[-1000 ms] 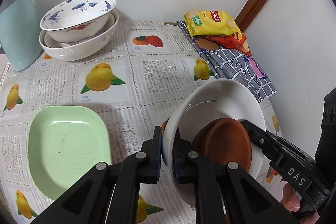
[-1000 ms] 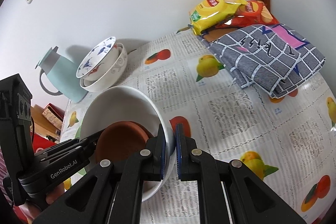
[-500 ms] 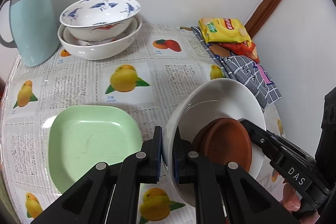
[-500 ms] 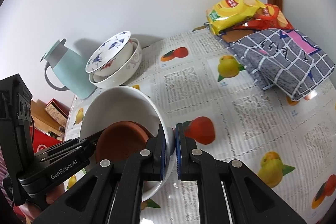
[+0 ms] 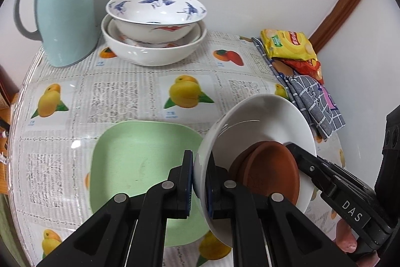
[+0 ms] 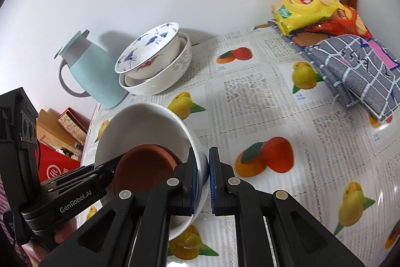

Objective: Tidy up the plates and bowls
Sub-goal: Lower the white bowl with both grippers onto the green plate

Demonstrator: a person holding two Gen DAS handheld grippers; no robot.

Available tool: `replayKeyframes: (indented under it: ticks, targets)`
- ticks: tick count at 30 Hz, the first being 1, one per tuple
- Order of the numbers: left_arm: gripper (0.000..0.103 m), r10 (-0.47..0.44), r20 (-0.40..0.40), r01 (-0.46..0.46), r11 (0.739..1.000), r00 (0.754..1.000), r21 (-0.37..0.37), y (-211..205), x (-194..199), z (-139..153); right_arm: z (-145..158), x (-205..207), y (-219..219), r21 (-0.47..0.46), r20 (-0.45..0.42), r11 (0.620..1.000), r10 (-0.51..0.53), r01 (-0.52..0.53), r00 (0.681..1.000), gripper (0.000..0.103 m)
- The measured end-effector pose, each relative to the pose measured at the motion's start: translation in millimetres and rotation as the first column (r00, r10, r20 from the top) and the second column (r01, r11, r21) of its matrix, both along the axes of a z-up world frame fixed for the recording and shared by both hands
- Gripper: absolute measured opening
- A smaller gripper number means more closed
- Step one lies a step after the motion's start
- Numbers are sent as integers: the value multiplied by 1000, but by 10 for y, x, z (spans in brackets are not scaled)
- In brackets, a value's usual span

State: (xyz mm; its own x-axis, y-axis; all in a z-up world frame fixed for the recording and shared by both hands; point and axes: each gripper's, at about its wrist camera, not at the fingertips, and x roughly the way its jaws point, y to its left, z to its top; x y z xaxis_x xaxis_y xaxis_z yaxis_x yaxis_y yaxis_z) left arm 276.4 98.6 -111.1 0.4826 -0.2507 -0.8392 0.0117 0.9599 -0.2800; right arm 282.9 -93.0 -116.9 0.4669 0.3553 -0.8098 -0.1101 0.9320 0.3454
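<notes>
The table (image 5: 125, 91), under a fruit-print cloth, carried everything; largest on it was the pale blue jug (image 5: 65, 16) at the far left corner, then the stack of bowls (image 5: 153, 41) just beside it — a blue-patterned bowl (image 5: 155, 9) nested in a plain white one. Nearer lay the green square plate (image 5: 140, 167), flat and bare, directly left of and partly below the carried white bowl (image 5: 262, 126). That bowl hung tilted between both claws, off the cloth, with a brown saucer (image 5: 270, 172) lying inside against its lower wall. The left gripper (image 5: 200, 182) was clamped tight on the bowl's left rim, one pad outside, one inside; the right gripper (image 6: 203, 179) pinched the opposite rim the same way, so the load was shared evenly and neither hand was nearer. Key relation, as a judgement: the bowl stack lay ahead and to the left of the held bowl, across open cloth, with the green plate under that route — clearing it called for keeping height. The saucer looked loose and could slide if the tilt grew. Off to the right, well apart, sat a checked cloth (image 6: 355, 69) with a yellow chip bag (image 6: 305, 9) and a red one (image 6: 345, 21) behind — not in the way.
</notes>
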Motion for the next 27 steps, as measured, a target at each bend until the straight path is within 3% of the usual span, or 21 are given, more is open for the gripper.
replayKeyframes:
  ticks: [27]
  targets:
    - [9, 111, -41, -111, 994, 993, -2, 747, -143, -178, -187, 40, 812, -6, -40, 992, 125, -125, 991, 9]
